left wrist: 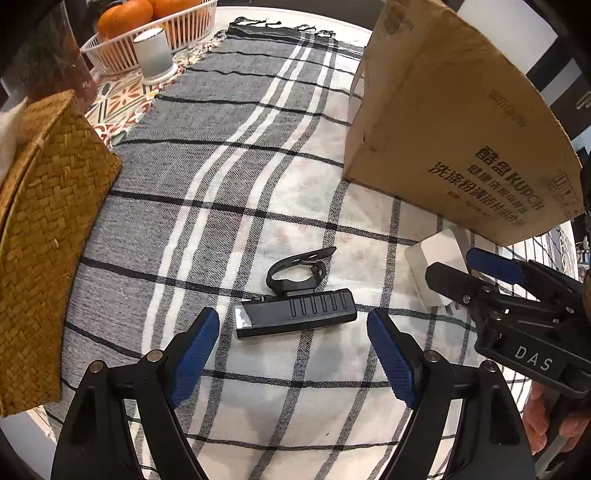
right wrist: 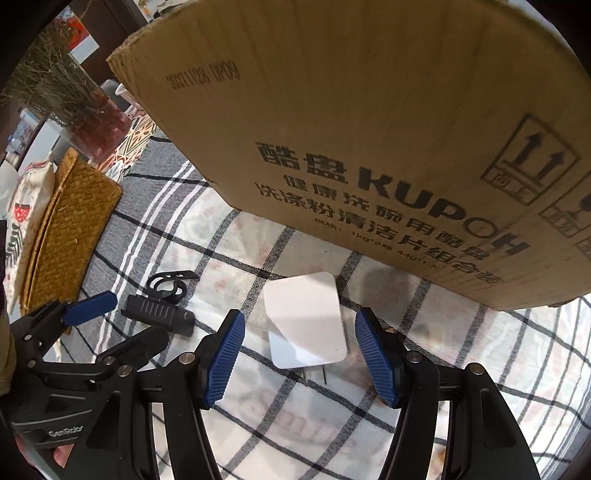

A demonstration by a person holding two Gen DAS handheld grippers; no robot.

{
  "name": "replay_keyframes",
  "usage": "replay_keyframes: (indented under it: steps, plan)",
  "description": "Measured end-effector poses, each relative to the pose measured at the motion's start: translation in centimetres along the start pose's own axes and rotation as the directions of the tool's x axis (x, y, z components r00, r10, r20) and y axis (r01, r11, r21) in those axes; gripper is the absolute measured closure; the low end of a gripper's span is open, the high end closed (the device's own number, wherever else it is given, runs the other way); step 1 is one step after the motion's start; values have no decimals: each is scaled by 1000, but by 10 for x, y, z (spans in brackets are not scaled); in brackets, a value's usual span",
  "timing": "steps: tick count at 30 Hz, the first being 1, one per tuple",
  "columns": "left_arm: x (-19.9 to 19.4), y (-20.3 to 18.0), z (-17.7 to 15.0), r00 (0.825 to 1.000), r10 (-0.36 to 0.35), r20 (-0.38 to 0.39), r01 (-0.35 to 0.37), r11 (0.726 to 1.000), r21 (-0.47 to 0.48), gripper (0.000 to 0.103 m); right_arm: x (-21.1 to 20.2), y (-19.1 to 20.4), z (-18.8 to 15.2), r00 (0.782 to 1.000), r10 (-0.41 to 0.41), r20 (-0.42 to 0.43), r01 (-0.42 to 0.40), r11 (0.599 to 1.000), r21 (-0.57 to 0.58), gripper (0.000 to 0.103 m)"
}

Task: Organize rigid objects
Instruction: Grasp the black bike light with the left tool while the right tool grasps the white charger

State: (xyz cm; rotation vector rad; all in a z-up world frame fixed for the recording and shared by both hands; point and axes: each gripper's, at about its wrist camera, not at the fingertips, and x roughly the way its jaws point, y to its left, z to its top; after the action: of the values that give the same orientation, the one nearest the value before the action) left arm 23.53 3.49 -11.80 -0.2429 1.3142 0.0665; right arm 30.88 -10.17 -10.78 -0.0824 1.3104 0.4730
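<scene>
In the left wrist view, the left gripper (left wrist: 293, 354) hangs low in the frame with its blue-padded jaws spread wide and nothing between them. Just above the gap, a black bike light (left wrist: 295, 318) with a strap mount lies on the plaid cloth (left wrist: 221, 177) at lower centre. A woven box (left wrist: 44, 229) fills the left edge, and a white basket of oranges (left wrist: 147, 33) sits at the upper left with a grey cup (left wrist: 153, 55) beside it.

In the right wrist view, the right gripper (right wrist: 299, 354) is likewise spread apart, its pads flanking a white charger (right wrist: 304, 319) at centre without touching it. A cardboard box (right wrist: 369, 129) looms across the upper right, just behind the charger.
</scene>
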Motion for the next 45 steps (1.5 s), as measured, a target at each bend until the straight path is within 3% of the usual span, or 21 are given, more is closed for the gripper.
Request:
replay_keyframes:
  steps: [13,19,26,35,45]
  plan:
    - [18,2,10,1000,0,-11,0,999,-54,22,19,-1,4,1000,1,-22,-1,1000,7,40]
    - [26,3,10,999,-21,-29,20,998,-62,28,23,1,3,1000,-17,-21,17,1000,3,40]
    - [26,1,11,1000,-25,-9,25,999,-45,28,22,1,1,999,-36,-4,36,999,14,53]
    - [17,5,8,1000,-16,14,16,1000,4,29,16,1,-3,998,-59,14,58,997,52,54]
    - [-7,-11,5,994,15,107,-25,996,91,29,-6,-14,-14,997,-58,47,54,995,87,55]
